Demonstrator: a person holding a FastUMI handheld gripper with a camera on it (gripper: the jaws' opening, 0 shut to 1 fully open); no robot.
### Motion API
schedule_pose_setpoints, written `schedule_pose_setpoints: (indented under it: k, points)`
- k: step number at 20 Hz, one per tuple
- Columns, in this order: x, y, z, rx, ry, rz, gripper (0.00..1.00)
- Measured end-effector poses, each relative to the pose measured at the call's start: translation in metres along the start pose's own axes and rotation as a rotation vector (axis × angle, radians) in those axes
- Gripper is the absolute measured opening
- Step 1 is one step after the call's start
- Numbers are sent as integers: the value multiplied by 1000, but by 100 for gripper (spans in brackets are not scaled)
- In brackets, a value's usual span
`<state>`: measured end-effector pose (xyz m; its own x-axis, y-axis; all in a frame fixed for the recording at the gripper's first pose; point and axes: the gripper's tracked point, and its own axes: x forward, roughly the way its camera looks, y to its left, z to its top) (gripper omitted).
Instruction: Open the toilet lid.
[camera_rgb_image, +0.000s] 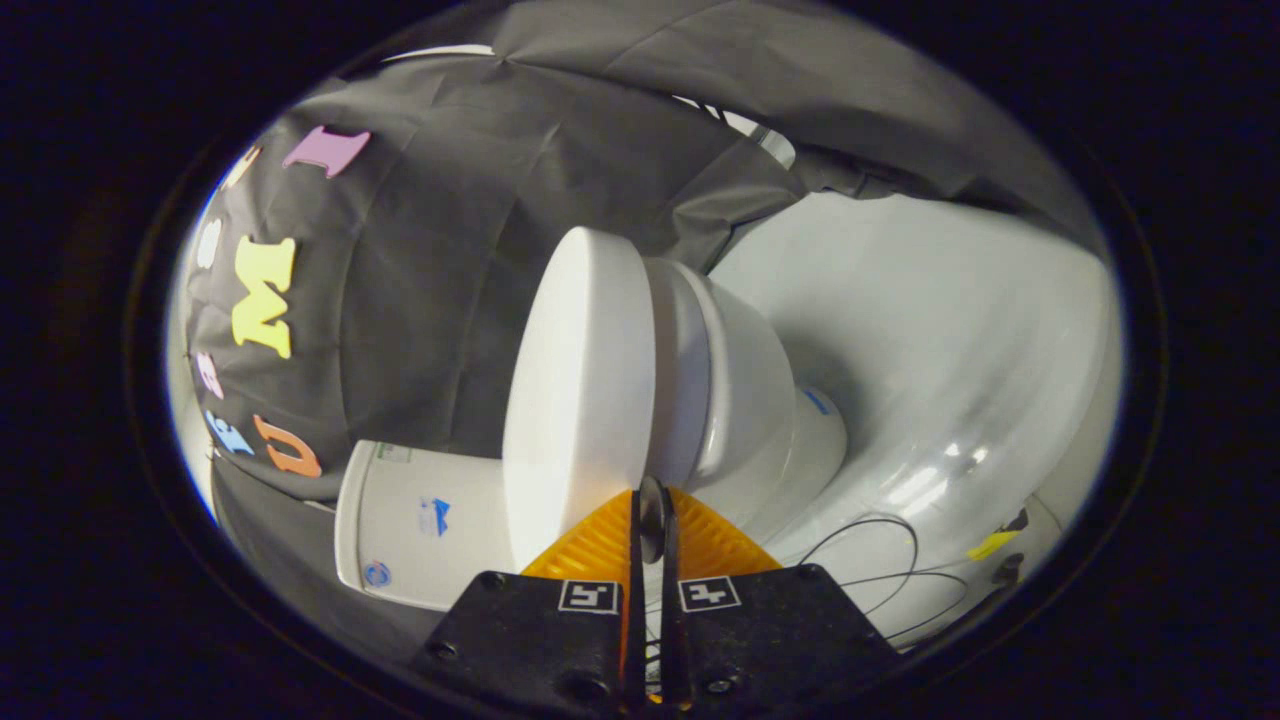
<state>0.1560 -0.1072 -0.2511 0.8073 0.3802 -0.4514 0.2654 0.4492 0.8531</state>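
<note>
The view is rolled on its side, so the white toilet lies sideways in it. The toilet lid (580, 390) is a smooth white oval just ahead of the fingers, lying close against the seat (682, 370) and bowl (750, 400). My gripper (652, 500) meets the lid's front edge. Its fingers are drawn almost together, with only a narrow slit between them, and the thin lip of the lid sits in that slit. The tank (420, 520) is beyond the lid, against the black cloth wall.
A glossy white floor (950, 330) spreads out past the bowl. Thin black cables (870, 570) loop on it near the toilet's base, beside a small yellow tag (990, 545). Black cloth wall (450, 250) stands behind the toilet.
</note>
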Motion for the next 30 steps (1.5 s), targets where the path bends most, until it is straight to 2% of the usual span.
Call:
schedule_pose_setpoints:
  k: [9,30]
  points:
    - [-13,31,-2,-86,-45,30,9]
    - [-35,119,-26,-323,-119,30,9]
